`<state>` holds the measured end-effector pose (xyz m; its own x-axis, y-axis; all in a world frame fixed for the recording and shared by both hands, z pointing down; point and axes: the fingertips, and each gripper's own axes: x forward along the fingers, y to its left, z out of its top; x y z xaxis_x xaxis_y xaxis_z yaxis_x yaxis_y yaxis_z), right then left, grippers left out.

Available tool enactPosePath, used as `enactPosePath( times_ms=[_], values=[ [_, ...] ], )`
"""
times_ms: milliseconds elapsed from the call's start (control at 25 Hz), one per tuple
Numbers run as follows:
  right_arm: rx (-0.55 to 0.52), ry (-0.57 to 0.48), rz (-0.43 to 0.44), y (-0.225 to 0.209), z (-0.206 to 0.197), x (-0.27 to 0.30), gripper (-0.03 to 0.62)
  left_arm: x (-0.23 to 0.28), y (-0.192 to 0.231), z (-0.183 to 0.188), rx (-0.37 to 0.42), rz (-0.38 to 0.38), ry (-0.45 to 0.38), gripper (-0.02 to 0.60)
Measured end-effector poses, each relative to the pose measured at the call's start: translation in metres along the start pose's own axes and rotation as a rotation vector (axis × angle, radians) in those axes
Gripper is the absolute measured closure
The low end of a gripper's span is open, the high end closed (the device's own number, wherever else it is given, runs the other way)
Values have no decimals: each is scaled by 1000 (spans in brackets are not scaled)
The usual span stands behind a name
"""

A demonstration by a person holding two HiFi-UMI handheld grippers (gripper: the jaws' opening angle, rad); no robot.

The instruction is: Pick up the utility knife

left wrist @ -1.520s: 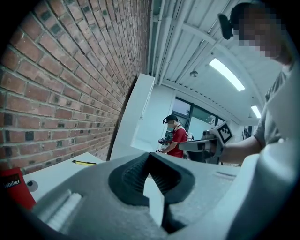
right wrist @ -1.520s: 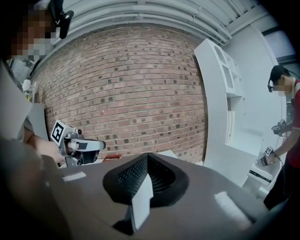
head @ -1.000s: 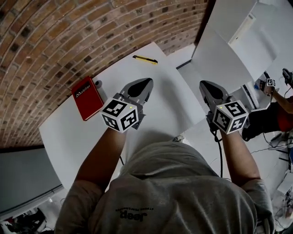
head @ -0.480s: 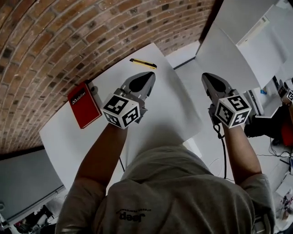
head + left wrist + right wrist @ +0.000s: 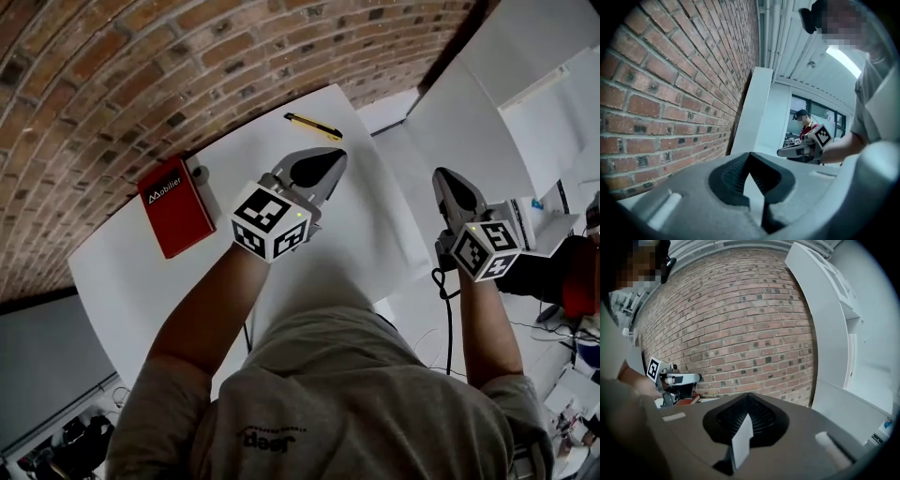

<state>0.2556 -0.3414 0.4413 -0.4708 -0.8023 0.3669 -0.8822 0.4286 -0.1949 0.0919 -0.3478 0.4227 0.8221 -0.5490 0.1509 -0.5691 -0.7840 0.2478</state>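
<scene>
Head view shows the utility knife (image 5: 314,126) not yet picked up, my left gripper (image 5: 330,161) and right gripper (image 5: 447,178) both clenched empty.

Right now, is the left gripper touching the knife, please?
Apart. The head view shows a strip of bare table between the left gripper and the knife.
</scene>
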Motion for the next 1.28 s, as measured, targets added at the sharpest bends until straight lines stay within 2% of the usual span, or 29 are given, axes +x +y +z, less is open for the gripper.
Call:
enactPosePath(
  times_ms=[40,80,120,240,440,600,720,960,1280],
  values=[
    [-1,0,18,2,1,2,583,-2,3,1,-3,8,-5,583],
    [-5,4,45,6,2,5,534,-5,6,2,-4,16,-9,583],
    [-17,14,73,10,3,8,431,-7,9,2,-6,23,-13,583],
    [-99,75,126,16,11,21,378,-13,18,3,-13,44,-25,583],
    [-234,184,217,25,31,67,370,-25,43,-4,12,102,-29,583],
    [-356,320,296,36,32,115,368,-38,64,-11,-9,154,-46,583],
    [-394,418,356,45,25,153,370,-50,81,-19,-20,182,-52,583],
    [-505,659,457,71,-16,224,376,-67,112,-34,-53,226,-65,583],
    [-646,894,487,92,-82,294,391,-73,137,-52,-73,234,-74,583]
  ],
)
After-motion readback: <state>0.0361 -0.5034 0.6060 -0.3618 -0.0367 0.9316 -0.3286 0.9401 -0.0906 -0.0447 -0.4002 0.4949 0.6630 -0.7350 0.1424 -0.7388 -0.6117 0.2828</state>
